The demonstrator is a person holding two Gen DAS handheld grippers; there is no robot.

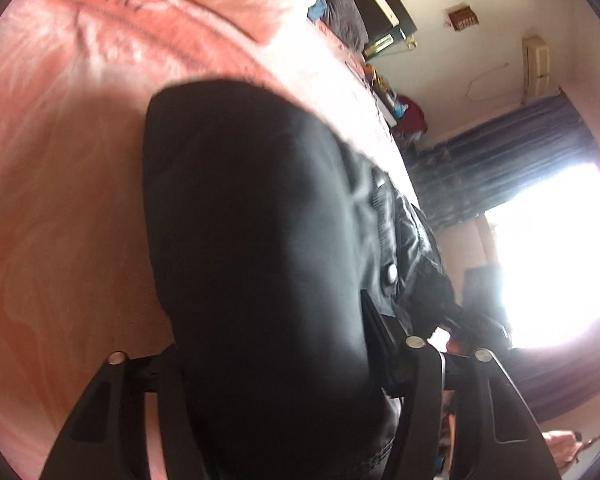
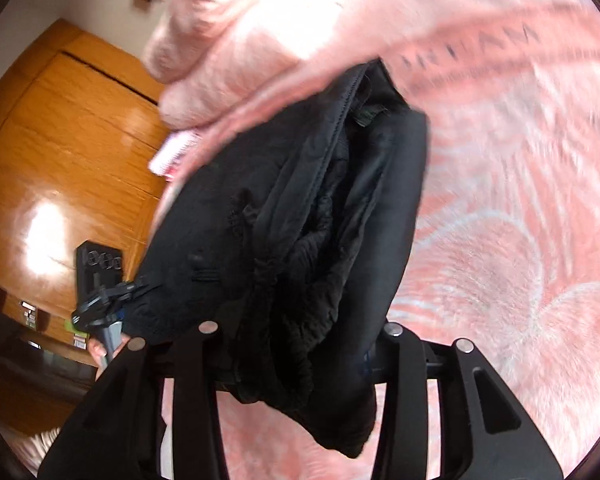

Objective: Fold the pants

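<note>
Home bedroom — pink fleece blanket (image 2: pixel 520 240), wooden wardrobe (image 2: pixel 68 152), curtained window (image 1: pixel 540 264).

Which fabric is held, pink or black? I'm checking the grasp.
The black pants, bunched between both sets of jaws; the pink blanket just lies beneath them.

The pink blanket (image 1: pixel 80 92) carries a line of dark capital letters along a band near its edge. In the left wrist view the lettering lies sideways and blurred; a few strokes show, but no word can be made out with certainty. In the right wrist view the same pink blanket (image 2: pixel 520 128) shows the lettering smeared by motion, with what looks like "A M" at its end and the rest unreadable. Small labels on items at the left edge of the right wrist view are too small to read.
</note>
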